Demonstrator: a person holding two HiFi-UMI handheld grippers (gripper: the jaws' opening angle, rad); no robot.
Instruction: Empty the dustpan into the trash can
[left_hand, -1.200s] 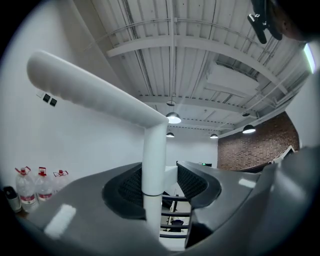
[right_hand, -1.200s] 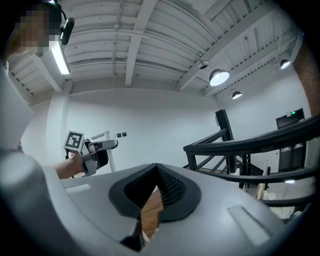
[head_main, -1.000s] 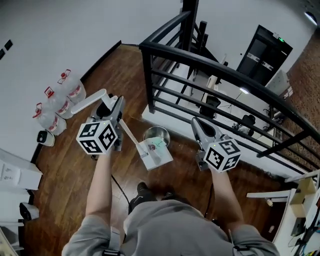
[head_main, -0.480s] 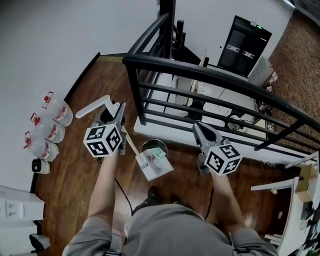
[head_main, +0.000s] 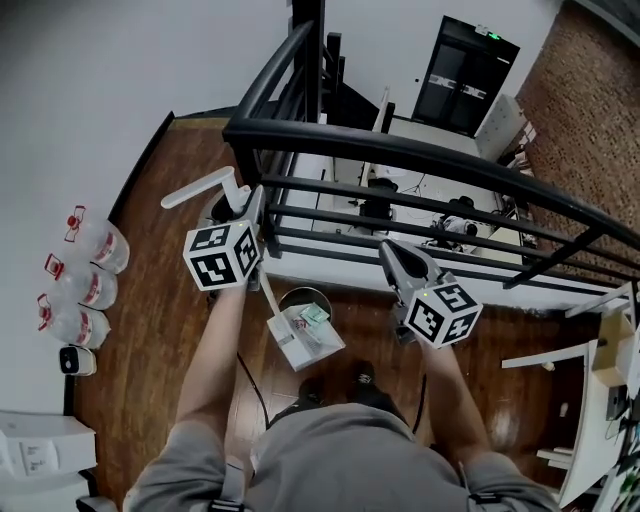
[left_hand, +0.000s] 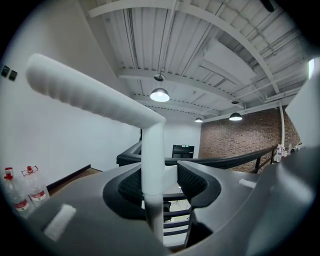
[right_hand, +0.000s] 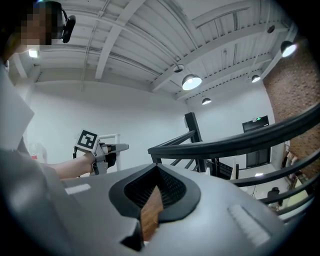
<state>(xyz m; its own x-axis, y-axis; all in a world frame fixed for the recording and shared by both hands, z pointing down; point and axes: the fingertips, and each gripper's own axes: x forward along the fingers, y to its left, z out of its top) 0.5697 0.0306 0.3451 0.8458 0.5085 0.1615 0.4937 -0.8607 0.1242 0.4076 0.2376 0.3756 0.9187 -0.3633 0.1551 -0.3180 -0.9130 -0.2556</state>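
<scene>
White dustpan (head_main: 300, 345) carrying litter (paper scraps), over near rim of steel trash can (head_main: 295, 297), its handle (left_hand: 152, 150) clamped in left gripper (head_main: 255, 205), right gripper (head_main: 392, 252) jaws together, empty, black railing (head_main: 400, 150) ahead.

Count at this moment:
- bottles (head_main: 98, 246) – three
- dustpan (head_main: 298, 345) – one
- trash can (head_main: 296, 297) – one
- grippers – two: left gripper (head_main: 248, 206), right gripper (head_main: 392, 256)
- black railing (head_main: 420, 155) – one
- small white box (head_main: 75, 360) on the floor – one
- ceiling lamps (left_hand: 160, 94) in the left gripper view – three
</scene>
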